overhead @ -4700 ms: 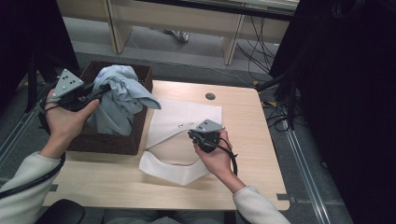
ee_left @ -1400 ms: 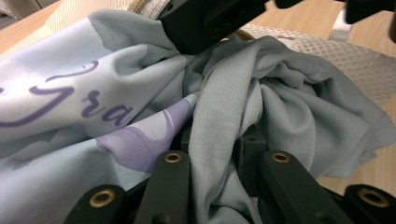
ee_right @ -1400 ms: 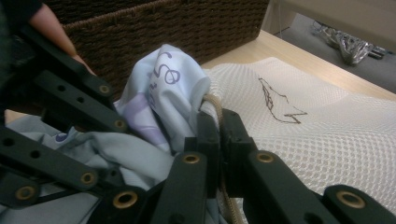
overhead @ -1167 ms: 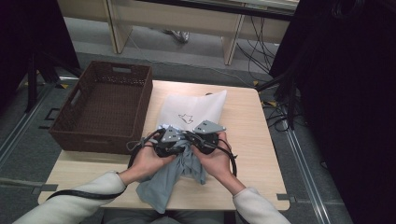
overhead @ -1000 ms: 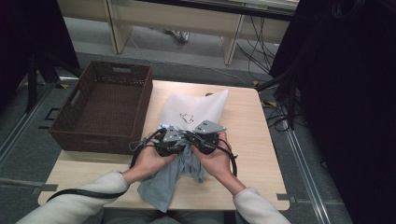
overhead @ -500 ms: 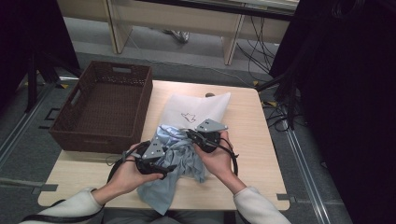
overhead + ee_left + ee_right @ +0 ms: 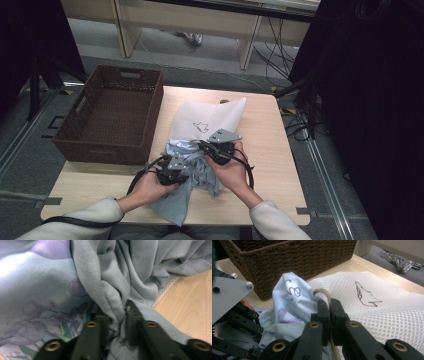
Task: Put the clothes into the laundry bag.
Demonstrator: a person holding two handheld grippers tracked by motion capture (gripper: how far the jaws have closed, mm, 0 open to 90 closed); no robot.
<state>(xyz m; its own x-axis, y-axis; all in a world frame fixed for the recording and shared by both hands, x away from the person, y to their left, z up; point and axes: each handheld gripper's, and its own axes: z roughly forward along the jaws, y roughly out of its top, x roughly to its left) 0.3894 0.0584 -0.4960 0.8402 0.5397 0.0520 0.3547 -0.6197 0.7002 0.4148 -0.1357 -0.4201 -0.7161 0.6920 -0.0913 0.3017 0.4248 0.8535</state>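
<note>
no readable text anywhere; the white mesh bag (image 7: 212, 120) bears just a dark line drawing.

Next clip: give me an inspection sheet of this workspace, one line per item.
Surface: light wood table, no spills seen.
Job's things: white mesh bag lying flat; blue-grey garment partly in its mouth.
Clutter: brown wicker basket at table's left, nothing seen inside.
Grippers: left hand-held gripper has just closed, pinching a garment fold; right hand-held gripper shut on the bag's rim.
Cables: black cables on floor at right.
Surroundings: desk legs beyond, dark curtain right.
</note>
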